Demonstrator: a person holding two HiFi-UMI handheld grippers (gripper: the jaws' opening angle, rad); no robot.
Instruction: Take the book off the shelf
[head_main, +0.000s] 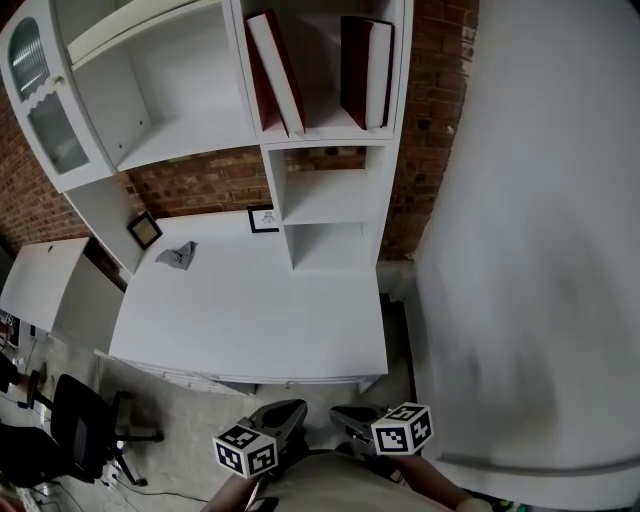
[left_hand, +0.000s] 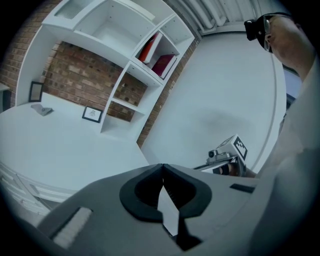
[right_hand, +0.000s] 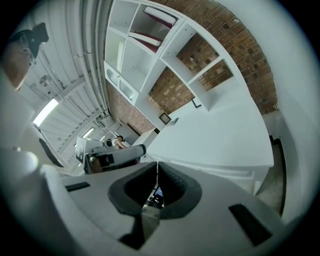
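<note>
Left tool (left_hand: 162, 166), right tool (right_hand: 157, 165): jaws together, empty. Red hardback book (head_main: 276, 70) leans in shelf (head_main: 322, 132) compartment well ahead, above both. Judged stiff, fairly heavy, slick-covered; pinch across its near edge.

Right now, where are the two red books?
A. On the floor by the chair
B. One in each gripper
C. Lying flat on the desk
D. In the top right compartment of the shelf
D: the left red book and the right red book both sit in the top right compartment of the shelf, above the desk. The left gripper and right gripper are shut on nothing.
</note>
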